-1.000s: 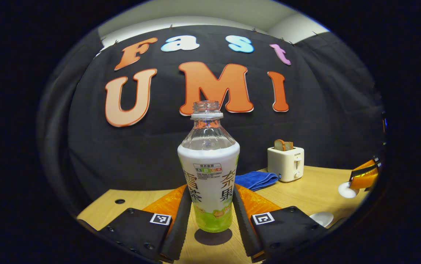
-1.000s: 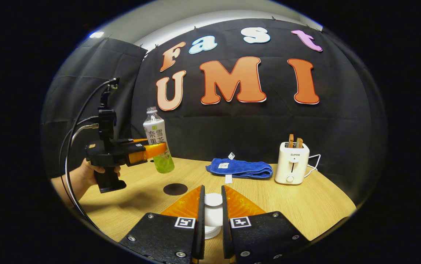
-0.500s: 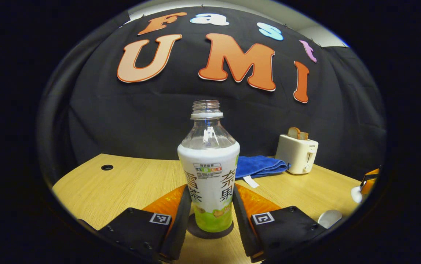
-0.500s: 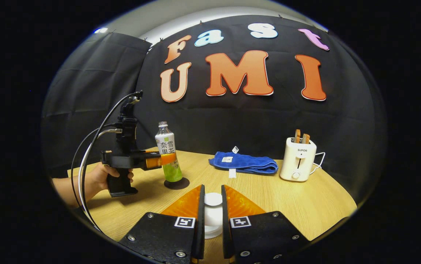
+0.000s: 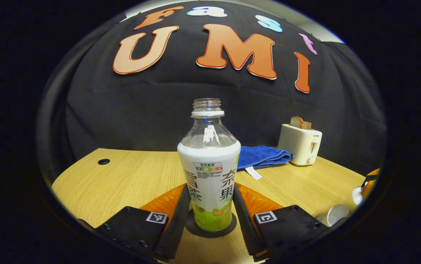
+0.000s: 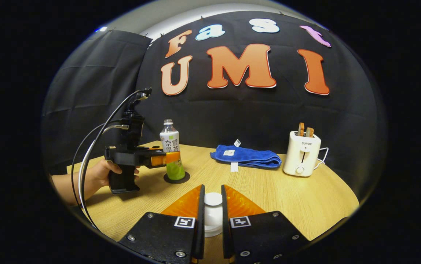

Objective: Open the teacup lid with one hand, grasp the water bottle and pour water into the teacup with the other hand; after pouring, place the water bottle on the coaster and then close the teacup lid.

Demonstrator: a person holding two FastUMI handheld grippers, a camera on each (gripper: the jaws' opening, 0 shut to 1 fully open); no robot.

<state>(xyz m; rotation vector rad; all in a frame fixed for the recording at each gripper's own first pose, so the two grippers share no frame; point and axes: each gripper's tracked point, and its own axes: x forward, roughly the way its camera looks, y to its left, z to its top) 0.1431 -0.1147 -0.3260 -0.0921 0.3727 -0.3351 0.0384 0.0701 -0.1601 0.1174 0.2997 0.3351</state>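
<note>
A: Between the left gripper point(image 5: 209, 216)'s 2 fingers, the water bottle point(image 5: 209, 172) stands upright with its base now down on the dark coaster point(image 5: 210, 230). 1 second ago it hung in the air with the coaster apart from it. Both fingers still press its sides, so the grip has not let go.

B: And the right gripper point(image 6: 212, 216)?

A: Clamped on the white teacup lid point(image 6: 213, 212), held off the table point(image 6: 276, 194), same as before. From that side the bottle point(image 6: 171, 151) sits on the coaster point(image 6: 176, 179), with a hand point(image 6: 102, 174) around the left gripper point(image 6: 170, 157)'s handle.

B: The cup itself?

A: The teacup point(image 5: 336, 213) lies low at the right edge, uncovered, well apart from the bottle. Farther back are a blue towel point(image 5: 263, 156) and a toaster point(image 5: 301, 143).

B: So?

A: Placing looks done. I judge that release comes next, then the lid goes on the cup.
</note>
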